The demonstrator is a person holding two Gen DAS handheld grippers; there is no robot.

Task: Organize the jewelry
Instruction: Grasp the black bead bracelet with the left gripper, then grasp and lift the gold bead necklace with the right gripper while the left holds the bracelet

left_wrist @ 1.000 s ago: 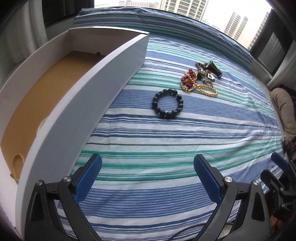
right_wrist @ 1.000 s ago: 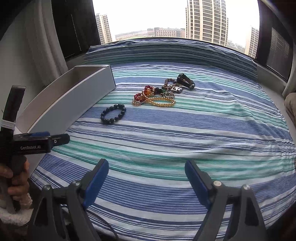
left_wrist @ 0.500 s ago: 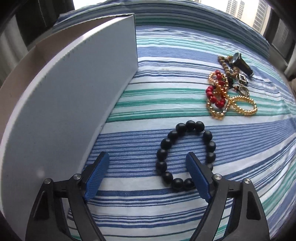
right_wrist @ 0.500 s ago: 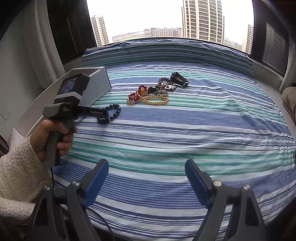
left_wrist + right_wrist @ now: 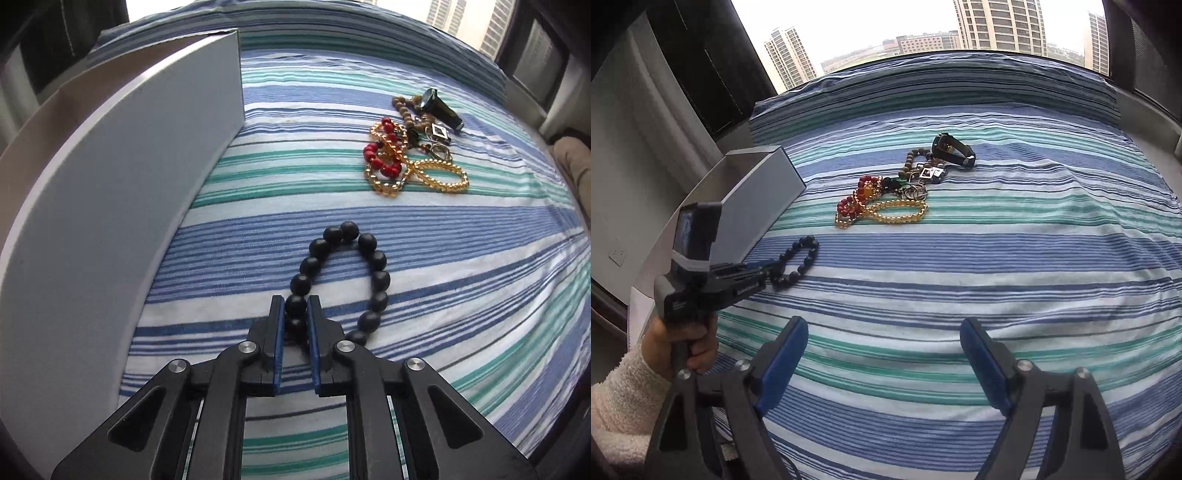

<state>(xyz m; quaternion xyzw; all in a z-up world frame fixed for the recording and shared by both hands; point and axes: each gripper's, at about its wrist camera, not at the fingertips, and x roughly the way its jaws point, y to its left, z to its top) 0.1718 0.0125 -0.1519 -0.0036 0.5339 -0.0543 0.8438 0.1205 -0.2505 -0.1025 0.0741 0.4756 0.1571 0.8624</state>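
A black bead bracelet lies on the striped bed cover. My left gripper is shut on its near-left beads, low on the cloth; it also shows in the right wrist view with the bracelet. A pile of jewelry lies farther right: red beads, gold bead strands, brown beads, a black watch. My right gripper is open and empty above the near part of the bed. A white box stands at the left.
The striped bed cover spreads across both views. The white box wall runs along the bed's left side. Windows and dark curtains stand behind the bed. A beige cloth lies at the far right edge.
My left gripper moved forward and down to the black bracelet and shut on its beads, stretching it into an oval. The right gripper stayed open and barely moved.
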